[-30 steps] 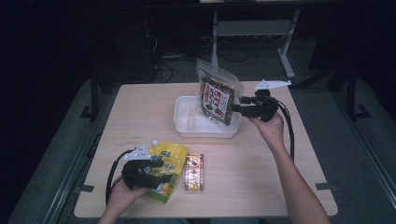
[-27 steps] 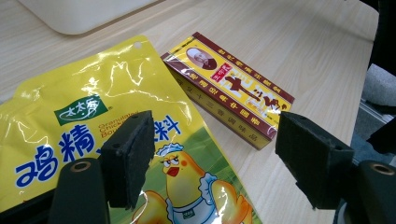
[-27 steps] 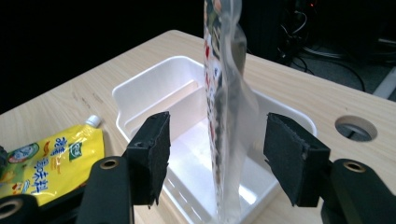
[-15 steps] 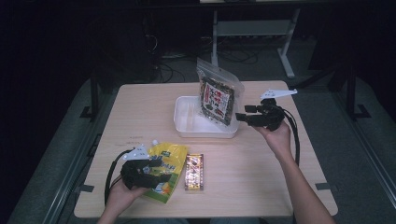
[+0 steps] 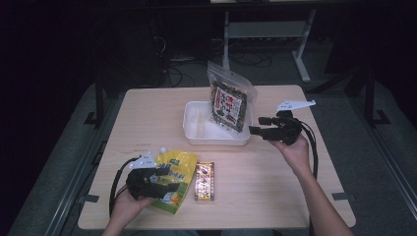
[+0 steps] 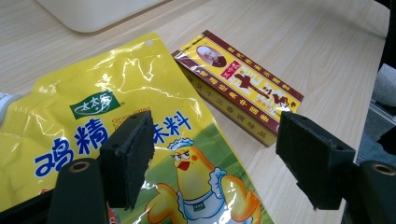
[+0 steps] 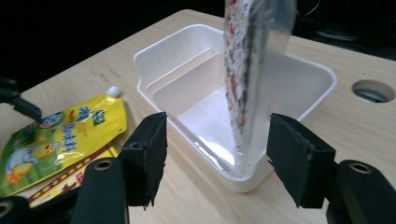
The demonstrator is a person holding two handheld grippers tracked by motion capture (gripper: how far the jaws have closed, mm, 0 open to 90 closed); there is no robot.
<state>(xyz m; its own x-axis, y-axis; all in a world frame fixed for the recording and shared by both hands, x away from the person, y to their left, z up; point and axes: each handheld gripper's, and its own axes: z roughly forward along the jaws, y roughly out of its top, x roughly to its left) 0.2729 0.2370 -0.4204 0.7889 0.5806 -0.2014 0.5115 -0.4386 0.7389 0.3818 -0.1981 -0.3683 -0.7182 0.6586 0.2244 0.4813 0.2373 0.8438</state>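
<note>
In the high view, the yellow pouch (image 5: 174, 178) is seen at the lower left of the frame, lying flat on the wooden table (image 5: 275, 187) with its white spout end toward the upper left and its long axis running down toward the near table edge. The left gripper (image 5: 164, 179) is held directly over the pouch's lower half, so the pouch is judged to be the thing nearest to being picked up, and the left hand is far nearer to it than the right. In the left gripper view the jaws are spread wide and nothing is held between them: one pad (image 6: 128, 158) is seen over the printed face of the pouch, the other beyond the pouch's edge, near the red-and-yellow box (image 6: 238, 86) that lies just beside the pouch. The pouch's edge thus lies between the jaws, and a closing move would seem to turn on bringing the jaws down across that edge rather than onto the box. The right gripper (image 5: 252, 130) is seen at the centre right of the high view, its jaws also wide open and empty, pointing toward the white bin (image 5: 196, 135), just short of its right wall. In the bin the seaweed bag (image 5: 228, 105) stands on edge, leaning against the right side.
</note>
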